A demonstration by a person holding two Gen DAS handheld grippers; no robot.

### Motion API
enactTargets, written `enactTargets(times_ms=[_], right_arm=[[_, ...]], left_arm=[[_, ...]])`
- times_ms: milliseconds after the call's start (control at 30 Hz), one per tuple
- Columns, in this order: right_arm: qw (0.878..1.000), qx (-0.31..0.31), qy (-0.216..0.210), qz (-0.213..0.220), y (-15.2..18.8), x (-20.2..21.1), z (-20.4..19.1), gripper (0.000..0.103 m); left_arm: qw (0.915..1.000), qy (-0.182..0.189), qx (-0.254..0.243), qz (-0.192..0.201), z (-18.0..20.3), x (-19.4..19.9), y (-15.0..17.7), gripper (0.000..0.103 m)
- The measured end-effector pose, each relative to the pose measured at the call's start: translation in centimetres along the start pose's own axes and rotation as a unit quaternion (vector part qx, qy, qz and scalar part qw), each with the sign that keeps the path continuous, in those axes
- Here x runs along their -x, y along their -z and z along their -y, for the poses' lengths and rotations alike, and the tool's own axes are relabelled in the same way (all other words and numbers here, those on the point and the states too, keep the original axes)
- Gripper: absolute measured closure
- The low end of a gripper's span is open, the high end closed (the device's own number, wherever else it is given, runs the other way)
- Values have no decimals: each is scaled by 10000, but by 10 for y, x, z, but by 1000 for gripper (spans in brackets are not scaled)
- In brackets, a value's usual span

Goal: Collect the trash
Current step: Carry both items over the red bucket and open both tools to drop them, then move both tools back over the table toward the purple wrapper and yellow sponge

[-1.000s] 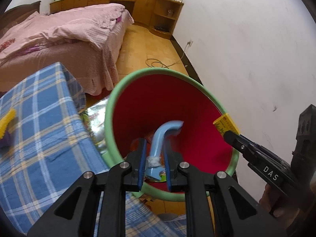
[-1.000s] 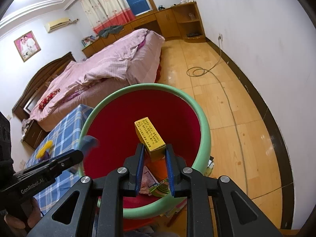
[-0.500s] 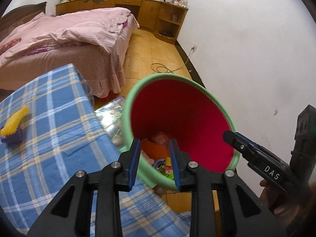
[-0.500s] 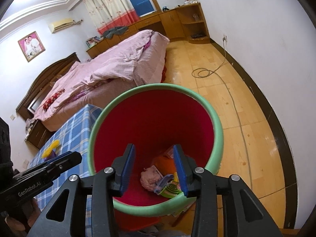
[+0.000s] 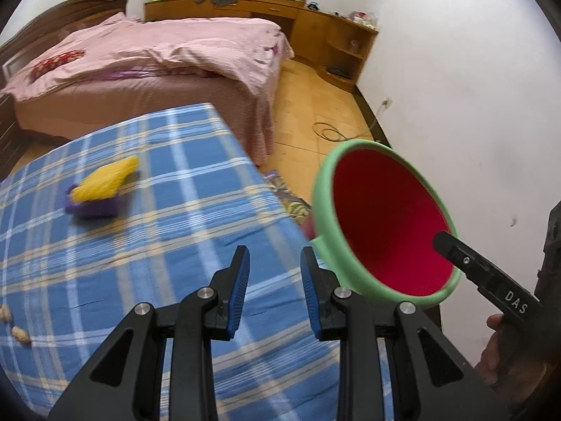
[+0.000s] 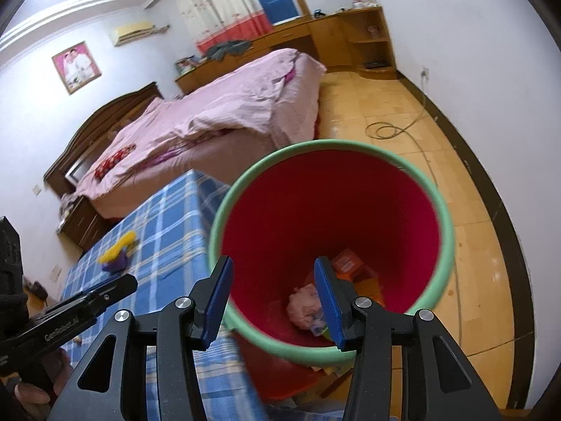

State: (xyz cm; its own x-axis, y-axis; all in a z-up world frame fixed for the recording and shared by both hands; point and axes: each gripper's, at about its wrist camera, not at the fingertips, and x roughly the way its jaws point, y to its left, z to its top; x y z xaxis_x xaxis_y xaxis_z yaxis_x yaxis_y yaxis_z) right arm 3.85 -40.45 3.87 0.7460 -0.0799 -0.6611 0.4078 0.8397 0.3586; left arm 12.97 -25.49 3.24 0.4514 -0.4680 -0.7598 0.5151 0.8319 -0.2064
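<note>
Beside the blue checked table (image 5: 147,231) stands the red bin (image 6: 329,217) with its green rim, just off the table's right edge on the wooden floor (image 6: 403,112); at the bottom of the bin lie a crumpled pink wad (image 6: 303,305), an orange packet (image 6: 354,270) and some coloured wrappers, partly hidden behind the right claw's finger; the left claw (image 5: 275,289) hangs above the near part of the tablecloth, its two blue-padded fingers (image 5: 240,291) standing apart with nothing between them; the right claw (image 6: 273,301) hovers over the near rim of the bin, its fingers spread wide and empty, one over the table's edge and the other over the bin's mouth; on the cloth, well away from both claws, rests a yellow object on a purple one (image 5: 100,189), blurred so that I cannot tell what they are; near the left edge of the cloth sit two small tan bits (image 5: 20,335) that look like peanuts; on the floor between table and bin lies a glossy patterned sheet (image 5: 287,196); farther back are a bed (image 5: 168,52) with a pink cover, a wooden corner cabinet (image 5: 336,45), and a loose cable (image 6: 385,129) curled on the floor by the white wall (image 5: 473,87).
</note>
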Motion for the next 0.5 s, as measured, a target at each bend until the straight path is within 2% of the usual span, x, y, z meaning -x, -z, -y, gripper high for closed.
enactTargets(times_ms=[500], right_arm=[[9971, 668, -285, -247, 7, -25, -83, 53]], left_arm=[[9958, -586, 641, 288, -97, 37, 5, 74]])
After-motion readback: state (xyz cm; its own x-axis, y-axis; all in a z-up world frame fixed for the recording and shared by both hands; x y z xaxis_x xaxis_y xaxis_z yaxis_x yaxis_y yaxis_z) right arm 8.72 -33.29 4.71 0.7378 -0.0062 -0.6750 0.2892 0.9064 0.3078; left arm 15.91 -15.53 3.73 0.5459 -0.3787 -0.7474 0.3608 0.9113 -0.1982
